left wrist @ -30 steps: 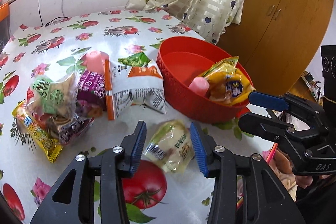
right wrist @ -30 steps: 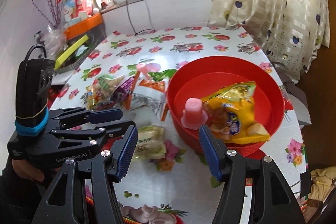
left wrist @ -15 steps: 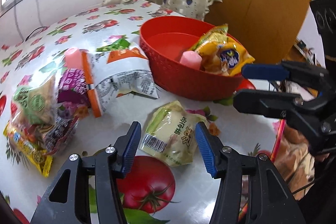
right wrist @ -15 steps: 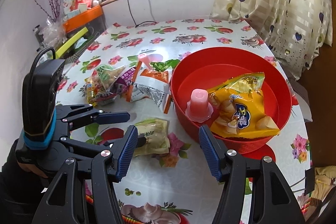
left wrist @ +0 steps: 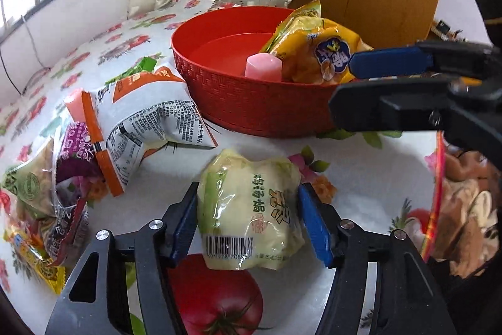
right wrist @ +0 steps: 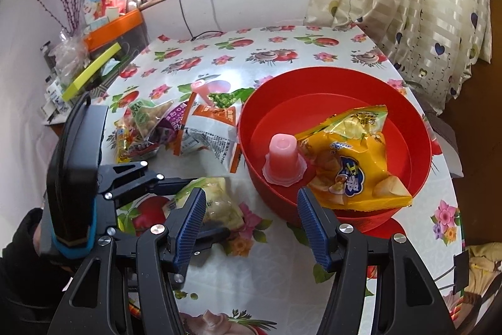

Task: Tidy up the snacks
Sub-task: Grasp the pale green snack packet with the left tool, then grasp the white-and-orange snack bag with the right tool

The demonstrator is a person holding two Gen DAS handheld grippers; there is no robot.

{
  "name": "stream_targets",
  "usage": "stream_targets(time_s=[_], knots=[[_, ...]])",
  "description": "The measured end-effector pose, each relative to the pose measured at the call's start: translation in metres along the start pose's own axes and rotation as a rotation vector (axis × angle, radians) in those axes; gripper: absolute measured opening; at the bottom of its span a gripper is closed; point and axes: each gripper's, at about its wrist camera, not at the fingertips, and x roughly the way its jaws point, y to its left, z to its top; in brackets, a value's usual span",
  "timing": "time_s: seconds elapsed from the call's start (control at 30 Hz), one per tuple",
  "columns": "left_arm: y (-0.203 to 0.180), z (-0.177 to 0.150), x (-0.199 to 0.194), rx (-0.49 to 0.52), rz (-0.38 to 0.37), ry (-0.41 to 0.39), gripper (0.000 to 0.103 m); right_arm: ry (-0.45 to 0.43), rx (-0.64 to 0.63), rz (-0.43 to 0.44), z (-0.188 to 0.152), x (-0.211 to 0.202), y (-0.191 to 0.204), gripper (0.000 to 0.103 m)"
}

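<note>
Our left tongs (left wrist: 248,222) have just been opening and now straddle the pale green snack packet (left wrist: 251,209), lower centre of the left wrist view, lying on the tabletop (left wrist: 360,178) just below the red basket (left wrist: 251,102). The pads flank it without squeezing. We should close on its middle gently, then lift clear. Our right tongs (right wrist: 251,222) hang released, empty.

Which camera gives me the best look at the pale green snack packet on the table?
The left wrist view: the pale green packet lies face up and whole between the left gripper and its wide-open jaws, barcode and print legible. In the right wrist view it shows only partly, behind the gripper fingers.
</note>
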Motion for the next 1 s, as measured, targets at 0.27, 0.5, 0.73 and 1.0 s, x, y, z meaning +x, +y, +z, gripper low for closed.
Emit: stream_targets(time_s=[0.27,0.5,0.73,1.0], knots=[[0.013,-0.007,-0.009,-0.138,-0.047,-0.043,0.044,-0.021,0.005,0.009,0.0,-0.004,0.001,0.058],[0.017,-0.012,-0.02,-0.172,-0.039,-0.092,0.031,-0.058,0.031,0.032,0.003,-0.008,-0.001,0.058],[0.028,-0.015,-0.03,-0.224,-0.058,-0.126,0.023,-0.063,-0.007,0.045,0.009,-0.005,0.008,0.058],[0.039,-0.017,-0.04,-0.264,-0.062,-0.151,0.022,-0.054,-0.067,0.049,0.018,0.002,0.018,0.058]])
